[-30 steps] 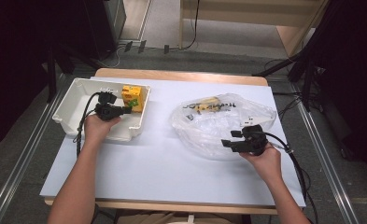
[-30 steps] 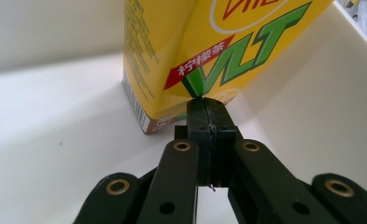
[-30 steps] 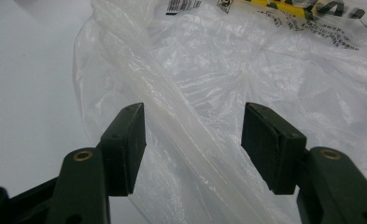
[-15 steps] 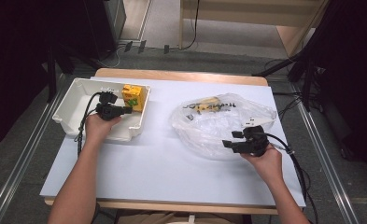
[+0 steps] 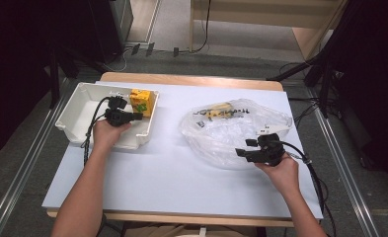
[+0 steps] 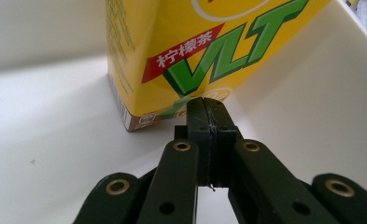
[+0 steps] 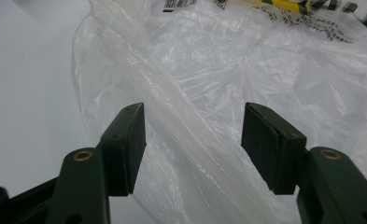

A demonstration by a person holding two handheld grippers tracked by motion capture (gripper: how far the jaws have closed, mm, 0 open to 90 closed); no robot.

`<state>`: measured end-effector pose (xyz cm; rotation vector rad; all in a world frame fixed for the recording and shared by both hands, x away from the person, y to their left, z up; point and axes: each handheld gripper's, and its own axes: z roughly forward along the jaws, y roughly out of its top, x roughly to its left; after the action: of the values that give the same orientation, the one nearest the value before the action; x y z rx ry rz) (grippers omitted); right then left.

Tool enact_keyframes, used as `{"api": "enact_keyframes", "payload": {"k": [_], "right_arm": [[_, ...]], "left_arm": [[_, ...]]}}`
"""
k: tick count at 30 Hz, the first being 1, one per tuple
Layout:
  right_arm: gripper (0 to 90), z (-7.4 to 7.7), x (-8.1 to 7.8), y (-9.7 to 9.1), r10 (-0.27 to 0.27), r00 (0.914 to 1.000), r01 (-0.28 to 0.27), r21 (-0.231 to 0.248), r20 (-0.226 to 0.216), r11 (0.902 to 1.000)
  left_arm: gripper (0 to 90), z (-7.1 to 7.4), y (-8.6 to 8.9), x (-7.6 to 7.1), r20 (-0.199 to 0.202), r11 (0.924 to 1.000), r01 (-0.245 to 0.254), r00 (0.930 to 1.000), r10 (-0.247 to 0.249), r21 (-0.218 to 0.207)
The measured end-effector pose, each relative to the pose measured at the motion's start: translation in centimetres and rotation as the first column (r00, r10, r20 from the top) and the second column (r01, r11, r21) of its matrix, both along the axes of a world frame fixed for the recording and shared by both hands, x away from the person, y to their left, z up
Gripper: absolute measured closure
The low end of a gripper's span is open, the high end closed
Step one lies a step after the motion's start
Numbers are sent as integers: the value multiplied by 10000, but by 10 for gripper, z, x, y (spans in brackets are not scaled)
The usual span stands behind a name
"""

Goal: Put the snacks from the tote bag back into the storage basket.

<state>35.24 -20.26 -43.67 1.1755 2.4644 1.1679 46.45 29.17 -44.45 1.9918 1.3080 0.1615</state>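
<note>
- Nearest the person, the right gripper [image 5: 248, 148] is held over the near edge of the clear plastic bag [image 5: 231, 133]; its jaws are seen standing apart, with a twisted fold of the film lying between them but pressed by neither pad.
- On the other side of the white table [image 5: 167, 173], the left gripper [image 5: 138, 116] is held inside the white bin [image 5: 75, 113], its jaws brought fully together on nothing, the tips just in front of the lower edge of the yellow drink carton [image 6: 190, 51]; whether they touch it cannot be told.
- The carton is seen standing in the bin's far right corner, against the wall.
- Farther back, a small yellow packet [image 5: 218, 109] is made out at the far side of the bag.
- The step in hand is judged to be the readying of the bag: its edge is about to be pinched so that it can be opened.
- For the next move, the right jaws would need to be closed on the fold, and the left jaws opened wide enough for the carton to be gripped.
</note>
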Motion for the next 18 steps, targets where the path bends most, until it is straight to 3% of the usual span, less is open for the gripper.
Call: {"api": "enact_keyframes", "payload": {"k": [10,18], "right_arm": [[411,0,0,-3,-62,10000,62,77,-12,10000],[411,-1,-1,-2,-3,10000,4,85,-60,10000]], "left_arm": [[841,12,1,-10,-143,9996,207,9997,-210,-211],[644,22,5,-16,-289,9957,550,9979,-573,-741]]}}
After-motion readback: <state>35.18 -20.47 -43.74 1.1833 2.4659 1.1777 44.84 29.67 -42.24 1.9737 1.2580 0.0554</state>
